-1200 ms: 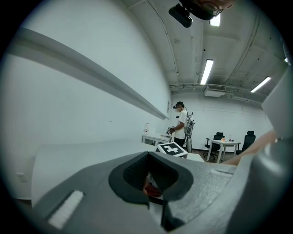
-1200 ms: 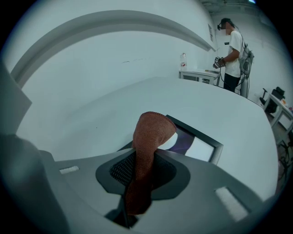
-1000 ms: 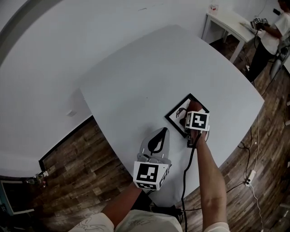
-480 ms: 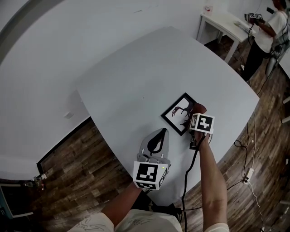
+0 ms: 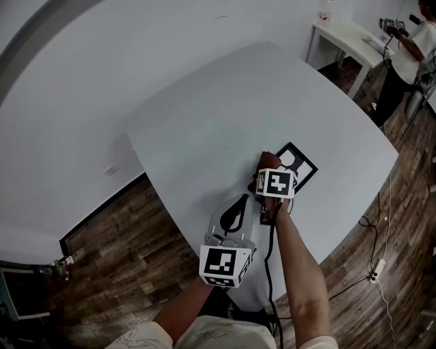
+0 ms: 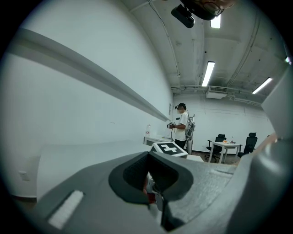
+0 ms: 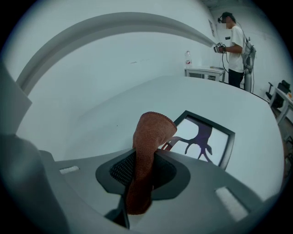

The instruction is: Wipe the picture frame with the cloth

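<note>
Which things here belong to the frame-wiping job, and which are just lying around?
Job:
cloth, shut in the right gripper
picture frame on the white table

Not the job:
left gripper, shut on nothing
side table with bottle
person standing there
office chairs

I am looking down on a pale, plain surface [image 5: 204, 116] with rounded corners, standing over a dark wooden floor [image 5: 136, 232]. One thing is lying directly on it: a picture frame [image 5: 302, 165], resting flat near the right-hand near edge, well inside the rim. It is showing a black border around a white sheet with a dark branching figure. From the head view its near-left part is being hidden, so I am only seeing the far corners there.
</note>
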`<state>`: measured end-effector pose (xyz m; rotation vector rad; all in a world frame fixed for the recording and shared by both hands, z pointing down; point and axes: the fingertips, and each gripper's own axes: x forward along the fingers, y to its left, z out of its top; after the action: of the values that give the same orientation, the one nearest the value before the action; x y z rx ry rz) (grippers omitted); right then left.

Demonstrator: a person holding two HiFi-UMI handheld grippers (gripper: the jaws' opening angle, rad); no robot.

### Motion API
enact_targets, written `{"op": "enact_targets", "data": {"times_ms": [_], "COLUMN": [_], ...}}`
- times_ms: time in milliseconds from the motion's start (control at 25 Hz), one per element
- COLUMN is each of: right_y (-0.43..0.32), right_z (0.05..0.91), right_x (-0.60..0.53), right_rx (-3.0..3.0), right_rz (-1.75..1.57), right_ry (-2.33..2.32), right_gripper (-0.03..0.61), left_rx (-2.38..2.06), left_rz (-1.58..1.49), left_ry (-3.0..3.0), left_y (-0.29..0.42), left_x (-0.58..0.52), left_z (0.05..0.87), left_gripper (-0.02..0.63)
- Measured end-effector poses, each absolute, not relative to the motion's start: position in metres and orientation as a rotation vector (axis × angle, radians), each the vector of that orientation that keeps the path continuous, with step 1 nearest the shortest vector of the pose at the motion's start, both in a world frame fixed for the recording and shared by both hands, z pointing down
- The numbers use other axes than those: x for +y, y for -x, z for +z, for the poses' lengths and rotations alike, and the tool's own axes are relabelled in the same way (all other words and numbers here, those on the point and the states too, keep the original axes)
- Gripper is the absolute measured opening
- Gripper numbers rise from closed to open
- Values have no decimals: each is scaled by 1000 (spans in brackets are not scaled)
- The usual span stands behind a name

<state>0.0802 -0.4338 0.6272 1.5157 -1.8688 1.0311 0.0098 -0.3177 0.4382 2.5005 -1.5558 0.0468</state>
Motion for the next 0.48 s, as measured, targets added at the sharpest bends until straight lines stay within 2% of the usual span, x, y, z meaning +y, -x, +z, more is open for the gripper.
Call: {"op": "enact_targets", "data": {"times_ms": [240,480], "right_y": [-73,-106], "right_z": [643,645], "right_x": [-431,-419], "right_rx": [-1837,-1793], "right_rz": [1047,1068], "right_ry": [-1498,-1535], "right_gripper": [106,107], "left_rx": [-1548,-1518], "left_rz": [52,49], "left_ry": [-2498,-2496], "left_y": [-4,-13], "left_x": [-319,-318], "left_z": [441,444], "left_gripper": [0,0]}}
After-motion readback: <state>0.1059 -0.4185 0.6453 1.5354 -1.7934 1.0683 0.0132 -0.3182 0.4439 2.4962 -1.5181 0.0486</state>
